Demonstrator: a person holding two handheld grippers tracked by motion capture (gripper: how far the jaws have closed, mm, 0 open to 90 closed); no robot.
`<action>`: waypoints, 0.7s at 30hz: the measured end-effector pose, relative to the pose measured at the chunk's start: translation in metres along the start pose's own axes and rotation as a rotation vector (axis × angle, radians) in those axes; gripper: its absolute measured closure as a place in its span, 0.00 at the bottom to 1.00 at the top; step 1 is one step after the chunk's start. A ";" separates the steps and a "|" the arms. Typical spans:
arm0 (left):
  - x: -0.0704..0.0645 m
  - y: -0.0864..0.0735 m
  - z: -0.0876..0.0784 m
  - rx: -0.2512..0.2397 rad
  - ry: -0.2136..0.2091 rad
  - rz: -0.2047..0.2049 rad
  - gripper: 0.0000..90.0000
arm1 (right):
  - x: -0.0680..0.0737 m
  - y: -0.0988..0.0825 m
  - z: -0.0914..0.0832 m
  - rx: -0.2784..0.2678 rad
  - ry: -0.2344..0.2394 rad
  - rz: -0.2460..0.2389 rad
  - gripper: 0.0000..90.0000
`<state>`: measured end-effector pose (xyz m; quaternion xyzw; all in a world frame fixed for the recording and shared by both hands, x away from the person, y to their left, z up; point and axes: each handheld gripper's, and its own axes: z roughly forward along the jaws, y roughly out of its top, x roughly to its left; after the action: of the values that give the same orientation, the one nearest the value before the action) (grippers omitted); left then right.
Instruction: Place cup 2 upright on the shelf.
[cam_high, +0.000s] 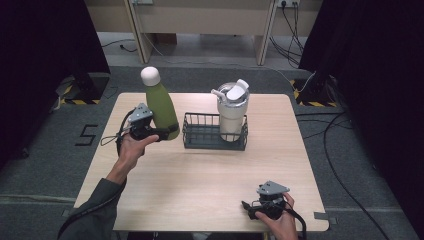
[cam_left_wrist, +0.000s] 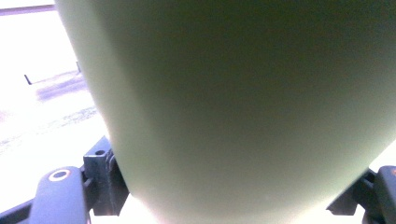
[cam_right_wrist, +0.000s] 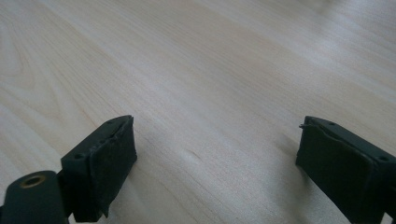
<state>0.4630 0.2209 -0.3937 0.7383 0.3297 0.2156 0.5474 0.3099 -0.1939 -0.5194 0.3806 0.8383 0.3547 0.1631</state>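
Observation:
A tall green bottle (cam_high: 161, 105) with a white cap (cam_high: 150, 76) leans slightly at the table's left of centre. My left gripper (cam_high: 167, 132) is shut on the bottle's lower body, coming in from the left. In the left gripper view the green bottle (cam_left_wrist: 243, 102) is pressed between the black jaws of the left gripper (cam_left_wrist: 233, 196), and its base is hidden. My right gripper (cam_high: 248, 207) sits low near the table's front right edge. In the right gripper view that gripper (cam_right_wrist: 217, 158) stands open, with bare wood between its pads (cam_right_wrist: 112, 161).
A dark wire basket (cam_high: 200, 142) sits mid-table just right of the bottle. A white tumbler (cam_high: 232, 112) with a lid and straw stands in its right end. The wooden table (cam_high: 200, 175) has bare surface in front. Cables lie on the floor at right.

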 end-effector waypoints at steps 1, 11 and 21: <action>0.000 0.000 0.000 0.000 0.000 0.000 0.23 | 0.000 0.000 0.000 0.000 0.000 0.000 0.13; -0.001 0.014 0.017 0.006 -0.024 -0.002 0.23 | 0.000 0.000 0.000 0.001 0.000 -0.001 0.13; -0.004 0.024 0.031 0.000 -0.030 0.002 0.23 | 0.000 0.000 0.000 0.001 0.000 -0.002 0.13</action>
<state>0.4873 0.1933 -0.3802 0.7419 0.3207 0.2053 0.5519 0.3100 -0.1941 -0.5193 0.3798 0.8389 0.3541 0.1634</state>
